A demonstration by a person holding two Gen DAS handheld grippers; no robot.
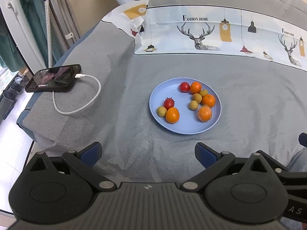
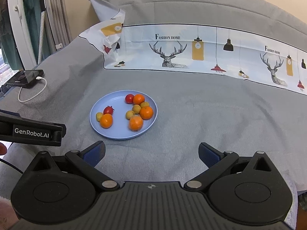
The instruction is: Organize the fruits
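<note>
All the fruit sits on the round pale-blue plastic plate [image 1: 184, 126] on the grey-blanketed bed [image 1: 115, 88]: four oranges [image 1: 172, 115], two red tomatoes [image 1: 169, 103] and four small yellow-green round fruits [image 1: 161, 111], mixed in two loose clusters, so it reads as gathered but not grouped by kind. Your left gripper [image 1: 148, 153] and right gripper [image 2: 151, 153] both hover short of the plate, fingers spread wide, holding nothing. Left view shows the black charging phone [image 1: 53, 77] clearly; right view shows the left gripper's branded side.
</note>
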